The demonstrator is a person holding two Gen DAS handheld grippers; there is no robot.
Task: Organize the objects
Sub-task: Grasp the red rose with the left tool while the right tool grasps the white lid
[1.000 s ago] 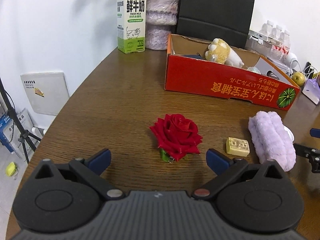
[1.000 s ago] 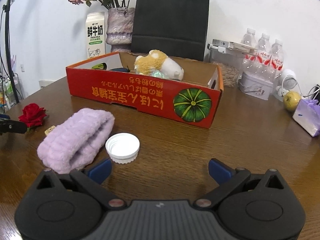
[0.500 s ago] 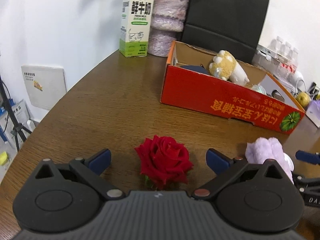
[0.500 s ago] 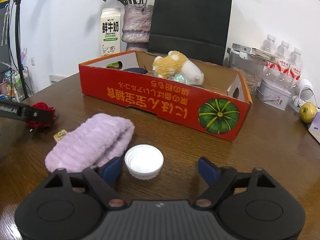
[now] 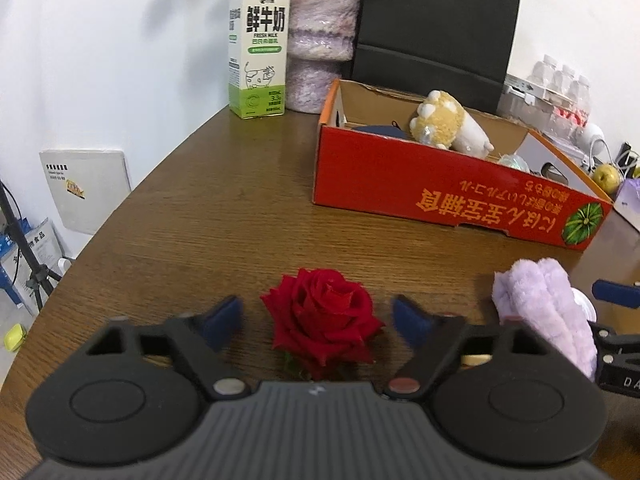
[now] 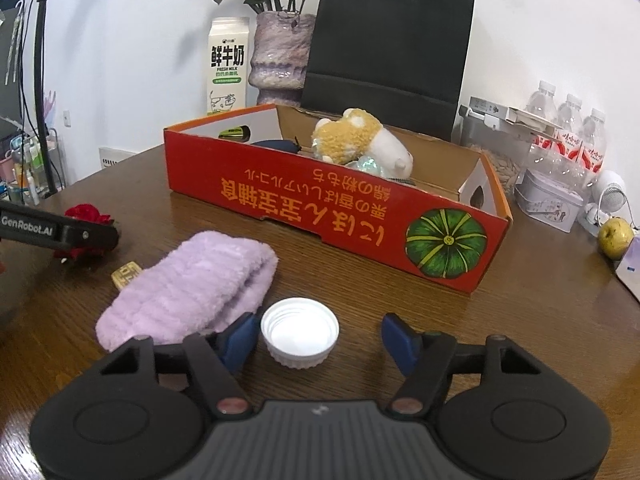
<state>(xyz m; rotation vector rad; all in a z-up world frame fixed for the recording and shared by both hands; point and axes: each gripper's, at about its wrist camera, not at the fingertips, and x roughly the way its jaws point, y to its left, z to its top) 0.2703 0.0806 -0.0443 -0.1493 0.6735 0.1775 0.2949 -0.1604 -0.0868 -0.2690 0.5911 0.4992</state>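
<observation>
A red rose (image 5: 324,320) lies on the wooden table (image 5: 224,216) between the blue pads of my left gripper (image 5: 318,320). Its jaws are closing, with a gap left on both sides of the flower. A white bottle cap (image 6: 300,330) sits open side up between the pads of my right gripper (image 6: 320,342). Those jaws are closing too, with the left pad close to the cap and the right pad apart from it. A fluffy purple cloth (image 6: 192,284) lies beside the cap. A red cardboard box (image 6: 320,208) behind them holds a plush toy (image 6: 352,136).
A small yellow block (image 6: 126,274) lies between the rose and the cloth. At the back stand a milk carton (image 5: 258,48), a purple vase (image 5: 320,40) and a black paper bag (image 5: 436,32). Water bottles (image 6: 568,120), a tin (image 6: 548,200) and an apple (image 6: 615,232) crowd the right. The table edge curves along the left.
Both grippers came forward and their jaws narrowed. The rose now sits between the left pads and the cap between the right pads.
</observation>
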